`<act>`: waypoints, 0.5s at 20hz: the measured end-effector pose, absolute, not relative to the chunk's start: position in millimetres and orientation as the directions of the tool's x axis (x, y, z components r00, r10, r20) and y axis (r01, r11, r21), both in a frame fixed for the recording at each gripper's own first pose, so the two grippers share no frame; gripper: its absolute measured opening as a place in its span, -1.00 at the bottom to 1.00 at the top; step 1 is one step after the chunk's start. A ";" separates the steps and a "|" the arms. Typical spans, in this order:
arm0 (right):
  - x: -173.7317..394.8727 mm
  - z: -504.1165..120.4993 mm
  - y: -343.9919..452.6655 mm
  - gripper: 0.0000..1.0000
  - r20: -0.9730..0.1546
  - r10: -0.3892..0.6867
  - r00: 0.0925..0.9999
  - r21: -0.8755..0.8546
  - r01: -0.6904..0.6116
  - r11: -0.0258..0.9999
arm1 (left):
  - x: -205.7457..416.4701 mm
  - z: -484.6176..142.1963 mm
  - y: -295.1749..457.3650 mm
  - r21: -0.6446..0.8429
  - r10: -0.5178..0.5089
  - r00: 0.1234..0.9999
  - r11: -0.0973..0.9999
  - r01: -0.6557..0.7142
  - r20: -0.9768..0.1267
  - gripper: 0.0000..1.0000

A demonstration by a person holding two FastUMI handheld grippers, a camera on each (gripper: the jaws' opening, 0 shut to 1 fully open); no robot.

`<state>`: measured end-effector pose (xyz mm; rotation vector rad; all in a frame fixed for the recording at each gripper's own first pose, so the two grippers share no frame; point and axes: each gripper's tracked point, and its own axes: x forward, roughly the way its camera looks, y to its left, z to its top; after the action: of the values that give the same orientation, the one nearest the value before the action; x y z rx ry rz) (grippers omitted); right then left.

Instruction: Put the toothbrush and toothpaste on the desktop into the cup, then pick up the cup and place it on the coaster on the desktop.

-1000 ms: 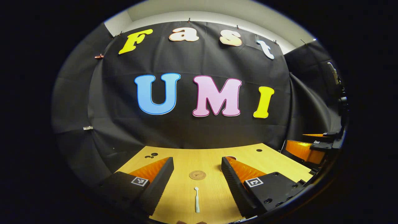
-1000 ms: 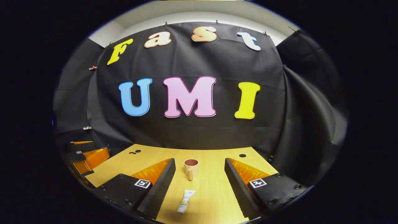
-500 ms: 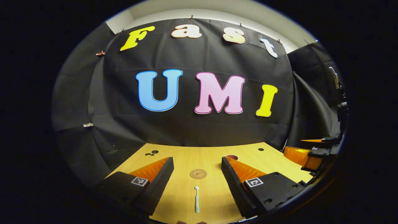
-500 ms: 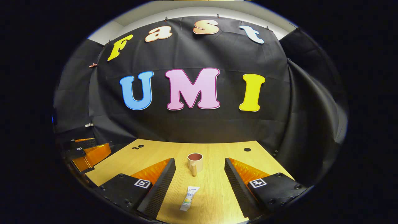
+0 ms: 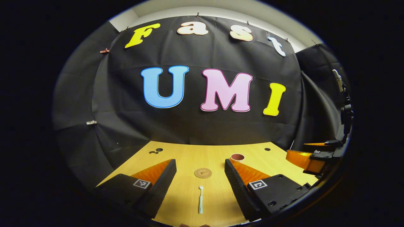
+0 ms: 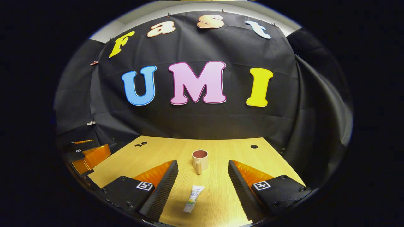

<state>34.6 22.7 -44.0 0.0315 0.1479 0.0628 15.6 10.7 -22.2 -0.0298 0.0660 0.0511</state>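
On the left, the left gripper (image 5: 200, 176) hangs above the pale wooden desktop (image 5: 189, 157) with its two fingers spread wide and nothing between them. Straight ahead of it, in the gap between those fingers, the slim white toothbrush (image 5: 200, 203) lies flat on the wood, its head pointing away toward the back wall. Just beyond the brush head, apart from it, sits the small round brown coaster (image 5: 203, 172), flat on the desktop with some mark at its centre that is too small for me to make out.

Moving right, the beige ceramic cup with a reddish-brown inside (image 6: 200, 159) stands upright near the middle of the desktop, its handle turned toward the right gripper. In the left gripper view its rim peeks out behind that gripper's right-hand finger. In front of the cup, nearer the edge, the small white toothpaste tube with a green and yellow print (image 6: 193, 198) lies flat, slightly slanted, well clear of the cup.

The right gripper (image 6: 203, 176) hovers over that tube, fingers likewise parted and grasping nothing; the tube and cup both fall in the open gap between them. Each gripper also shows at the far side edge of the other's view.
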 end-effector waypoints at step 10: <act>76.1 -109.7 48.4 0.95 -0.345 0.164 0.924 0.052 -0.156 0.986 | 25.0 -60.5 41.8 -0.045 0.188 0.969 0.979 -0.197 -0.160 0.94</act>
<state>76.1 48.4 -109.7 0.0241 0.3557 0.1644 25.0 41.8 -60.5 -0.0607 0.1562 0.1946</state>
